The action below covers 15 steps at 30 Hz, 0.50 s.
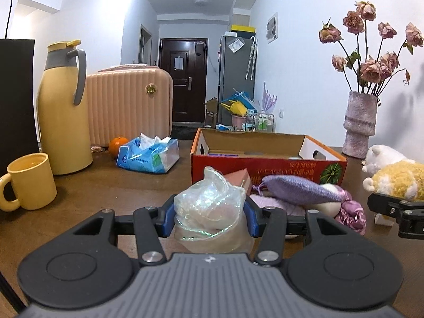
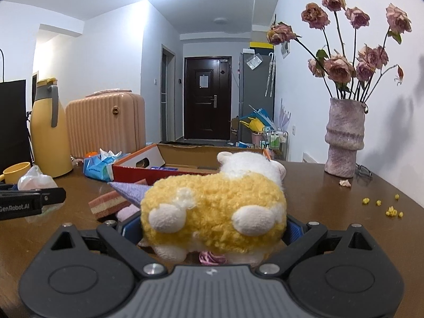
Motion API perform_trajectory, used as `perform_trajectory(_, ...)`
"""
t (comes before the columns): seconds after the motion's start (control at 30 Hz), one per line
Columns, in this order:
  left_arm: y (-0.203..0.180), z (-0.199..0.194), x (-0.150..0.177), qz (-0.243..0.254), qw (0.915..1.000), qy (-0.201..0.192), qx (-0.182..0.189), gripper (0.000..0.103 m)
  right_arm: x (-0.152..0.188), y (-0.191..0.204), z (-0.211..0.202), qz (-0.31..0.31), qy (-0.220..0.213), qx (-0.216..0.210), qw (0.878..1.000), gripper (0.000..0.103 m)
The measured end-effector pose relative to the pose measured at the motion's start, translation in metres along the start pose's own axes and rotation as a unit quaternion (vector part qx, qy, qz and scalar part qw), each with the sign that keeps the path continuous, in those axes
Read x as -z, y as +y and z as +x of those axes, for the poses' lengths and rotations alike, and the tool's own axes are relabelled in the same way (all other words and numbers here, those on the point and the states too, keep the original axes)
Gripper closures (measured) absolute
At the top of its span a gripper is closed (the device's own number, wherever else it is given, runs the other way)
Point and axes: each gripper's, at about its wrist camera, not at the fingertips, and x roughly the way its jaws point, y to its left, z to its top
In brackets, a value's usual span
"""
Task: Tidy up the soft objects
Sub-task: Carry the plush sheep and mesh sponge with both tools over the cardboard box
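Note:
My left gripper (image 1: pixel 209 212) is shut on a crumpled clear iridescent plastic bag (image 1: pixel 212 204) with something pale inside, its blue pads (image 1: pixel 167 220) pressing both sides. My right gripper (image 2: pixel 213 229) is shut on a yellow and white plush toy (image 2: pixel 214 209), seen from behind; the same toy (image 1: pixel 397 175) shows at the right edge of the left wrist view. Between the grippers lie a purple knit piece (image 1: pixel 299 189), a pink satin scrunchie (image 1: pixel 353 213) and a pink striped band (image 2: pixel 106 205). Behind them stands an open red cardboard box (image 1: pixel 291 168).
On the brown table (image 1: pixel 119 185) stand a yellow mug (image 1: pixel 31 182), a yellow thermos jug (image 1: pixel 63 111), a blue tissue pack (image 1: pixel 148 156) and an orange (image 1: pixel 118 144). A vase of dried roses (image 2: pixel 344 143) stands far right, with yellow crumbs (image 2: pixel 392 212) nearby. A pink suitcase (image 1: pixel 129 106) sits behind.

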Motion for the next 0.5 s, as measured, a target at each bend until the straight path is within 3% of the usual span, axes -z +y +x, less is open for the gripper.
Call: perform_trajectory(0.5, -0.007, 0.014, -0.023, -0.014, 0.9997, -0.019, -0.003, 0.052, -0.030, -0.004, 0.017, -0.014, -0.030, 0.010, 0.999, 0.005)
